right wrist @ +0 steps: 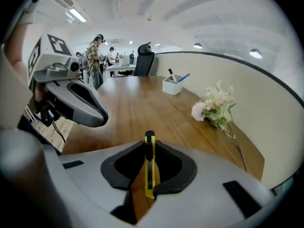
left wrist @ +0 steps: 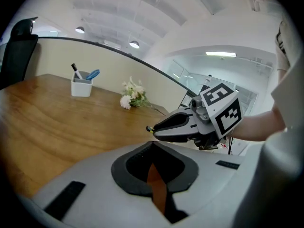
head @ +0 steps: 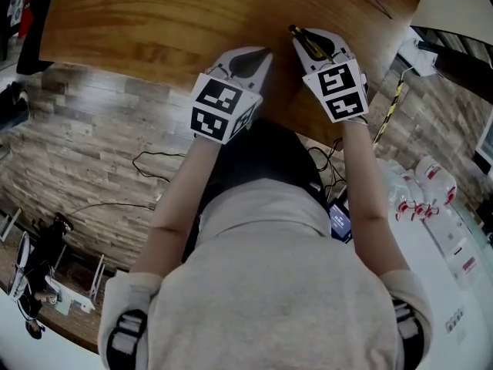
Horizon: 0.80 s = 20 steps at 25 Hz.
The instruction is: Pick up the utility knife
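Two jaws of my right gripper (right wrist: pixel 148 151) clamp the utility knife (right wrist: pixel 150 175) edge-on between them. My left gripper (left wrist: pixel 153 161), alongside, is nearly closed and empty. On so thin a pinch, tilting could let the knife slip.

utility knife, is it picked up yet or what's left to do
Done: the right gripper has its jaws closed on the yellow utility knife. In hand: the knife looks held above the wooden table, though the clearance is hard to judge. Remaining: nothing obvious. The left gripper is shut and empty.
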### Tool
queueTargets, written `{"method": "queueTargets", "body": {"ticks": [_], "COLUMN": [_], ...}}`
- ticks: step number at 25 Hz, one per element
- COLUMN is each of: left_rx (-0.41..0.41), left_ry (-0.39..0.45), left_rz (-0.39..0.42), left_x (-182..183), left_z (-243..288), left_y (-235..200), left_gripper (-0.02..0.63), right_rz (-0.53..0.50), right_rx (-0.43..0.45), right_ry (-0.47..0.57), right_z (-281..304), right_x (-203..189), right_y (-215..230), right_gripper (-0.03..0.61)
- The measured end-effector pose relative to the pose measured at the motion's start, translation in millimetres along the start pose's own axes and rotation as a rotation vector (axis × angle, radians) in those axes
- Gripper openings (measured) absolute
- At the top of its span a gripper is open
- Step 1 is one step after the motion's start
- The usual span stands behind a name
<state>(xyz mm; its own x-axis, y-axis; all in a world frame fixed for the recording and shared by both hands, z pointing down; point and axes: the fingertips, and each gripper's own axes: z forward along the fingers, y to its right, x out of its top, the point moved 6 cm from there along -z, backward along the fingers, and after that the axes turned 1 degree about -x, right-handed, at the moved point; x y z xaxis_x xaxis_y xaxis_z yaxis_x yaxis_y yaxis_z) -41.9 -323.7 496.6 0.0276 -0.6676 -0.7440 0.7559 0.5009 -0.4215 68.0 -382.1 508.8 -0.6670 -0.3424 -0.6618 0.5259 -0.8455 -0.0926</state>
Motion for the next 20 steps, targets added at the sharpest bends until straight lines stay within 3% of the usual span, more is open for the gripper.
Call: {"method": "queueTargets", "body": {"ticks": [20], "left_rx": [-0.034], "left_ry": [0.122], "left_rz": [0.235], "left_x": [95.2], "left_z": [-11.2], "left_y": [46.8], "left_gripper": [0.012], "right_rz": [0.134], "right_rx": [-0.256], "right_ry": [0.4], "right_z": [-125.8], "right_x": [60.5], "right_y": [37.1], "right_gripper": [0.078]}}
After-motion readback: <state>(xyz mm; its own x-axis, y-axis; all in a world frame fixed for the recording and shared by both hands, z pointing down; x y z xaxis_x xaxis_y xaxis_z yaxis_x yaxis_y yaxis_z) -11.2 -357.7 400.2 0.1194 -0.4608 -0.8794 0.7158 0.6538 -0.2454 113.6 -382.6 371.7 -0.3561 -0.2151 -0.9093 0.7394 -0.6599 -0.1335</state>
